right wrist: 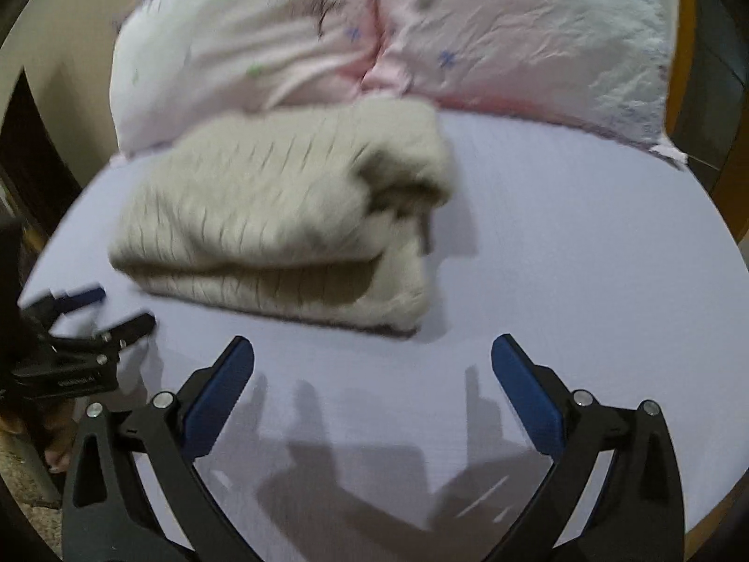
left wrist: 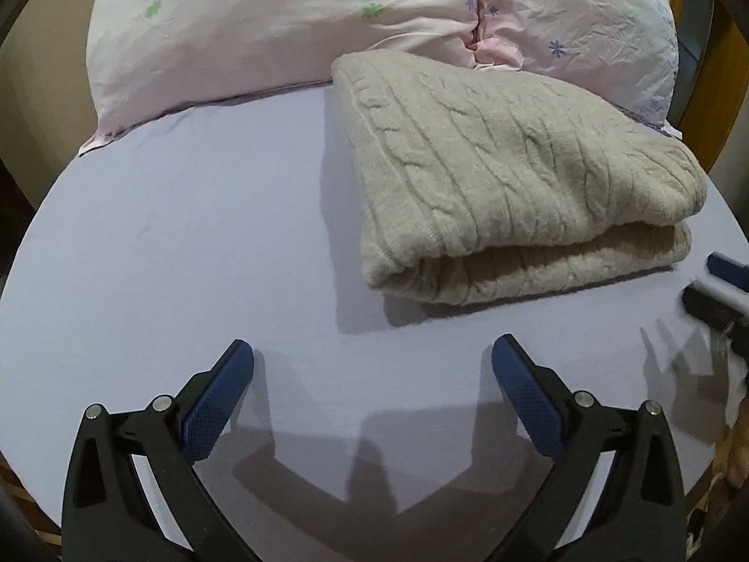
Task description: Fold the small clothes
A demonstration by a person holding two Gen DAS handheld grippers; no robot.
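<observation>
A beige cable-knit sweater (left wrist: 510, 173) lies folded in a thick rectangle on the lilac bed sheet (left wrist: 187, 243). It also shows, blurred, in the right wrist view (right wrist: 281, 225). My left gripper (left wrist: 372, 351) is open and empty, just short of the sweater's near fold and a little to its left. My right gripper (right wrist: 372, 351) is open and empty, in front of the sweater's right end. The right gripper shows at the right edge of the left wrist view (left wrist: 716, 288), and the left gripper shows at the left of the right wrist view (right wrist: 98, 309).
Two pink flowered pillows (left wrist: 262, 23) (left wrist: 585, 23) lie behind the sweater at the head of the bed. A wooden bed frame (left wrist: 702, 93) runs along the right side. The sheet (right wrist: 585, 257) stretches to the right of the sweater.
</observation>
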